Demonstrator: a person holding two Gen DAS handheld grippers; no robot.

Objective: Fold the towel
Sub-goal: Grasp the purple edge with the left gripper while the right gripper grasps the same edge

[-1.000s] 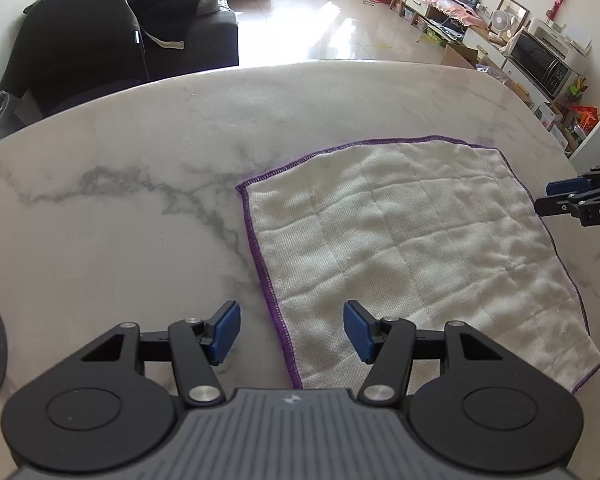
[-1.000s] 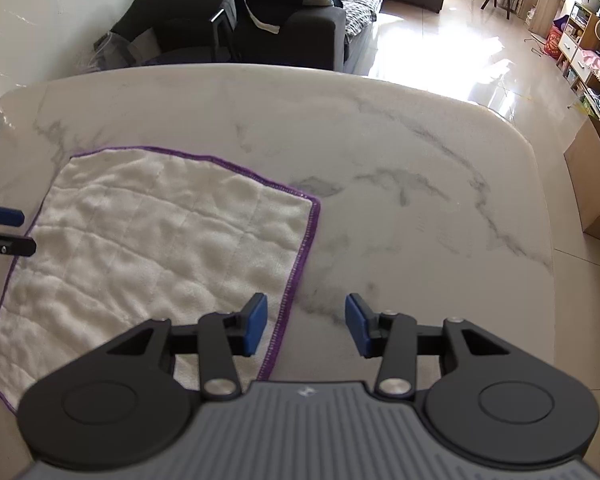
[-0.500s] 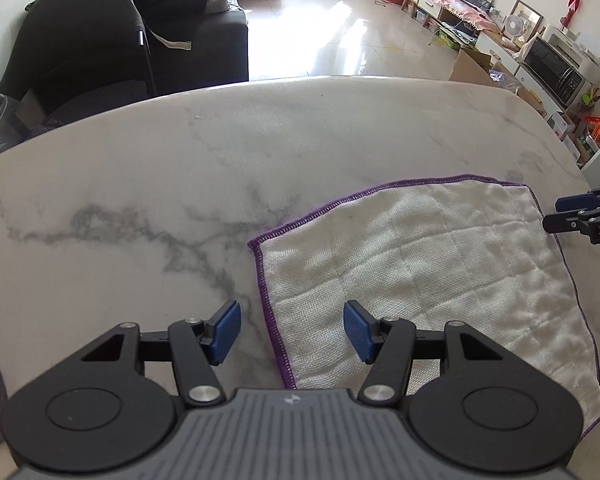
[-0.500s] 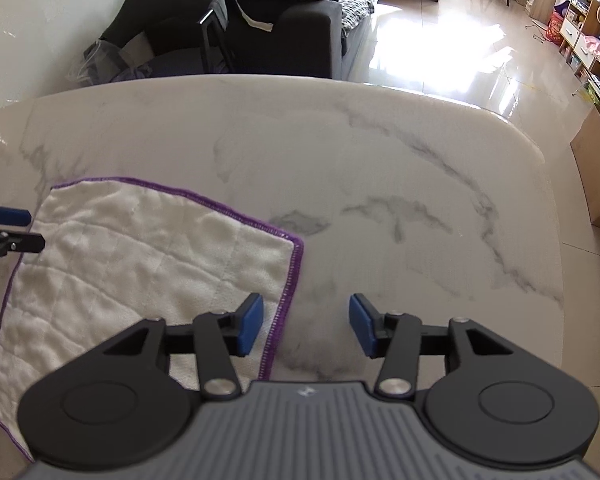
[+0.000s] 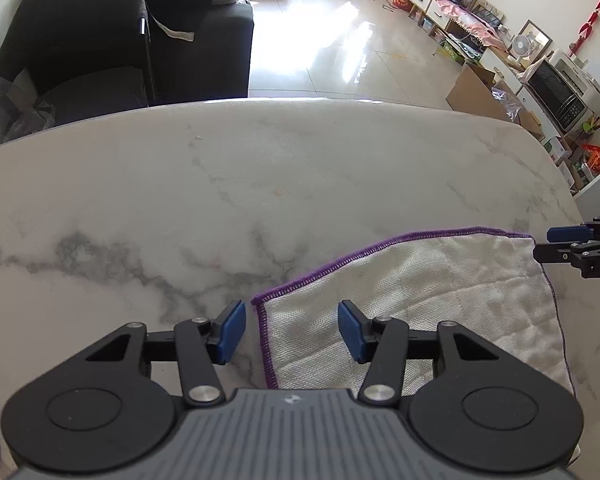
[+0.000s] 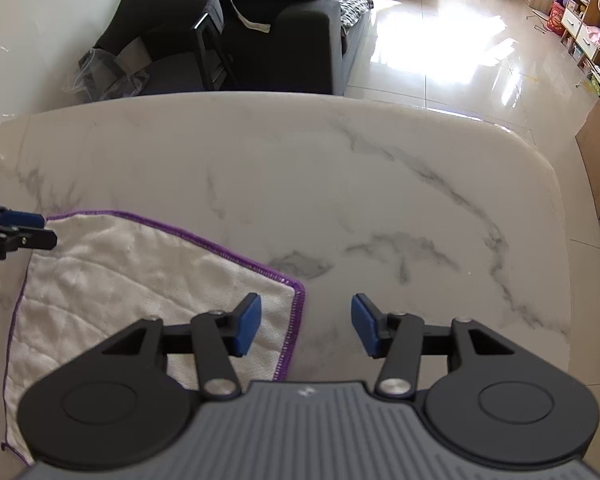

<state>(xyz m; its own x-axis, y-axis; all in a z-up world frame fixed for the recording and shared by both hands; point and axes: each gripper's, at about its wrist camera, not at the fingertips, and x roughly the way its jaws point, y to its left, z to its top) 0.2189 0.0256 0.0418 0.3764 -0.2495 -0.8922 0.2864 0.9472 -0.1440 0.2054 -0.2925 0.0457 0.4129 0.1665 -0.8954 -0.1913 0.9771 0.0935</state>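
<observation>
White purple-edged towel (image 5: 440, 304) laid flat on the marble bench (image 5: 260, 184), left tool (image 5: 291, 330) half open, jaws just narrowed, astride its far left corner, right tool (image 6: 306, 326) half open, jaws just widened, astride its far right corner, nothing gripped.

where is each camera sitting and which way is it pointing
Left wrist: on the left gripper, looking forward and down at the towel's far left corner on the marble table; its own open fingers show.
Right wrist: on the right gripper, angled down over the towel's far right corner; its own open fingers show.
Shared: towel, table, sofa, and each view catches the other gripper at its edge.
</observation>
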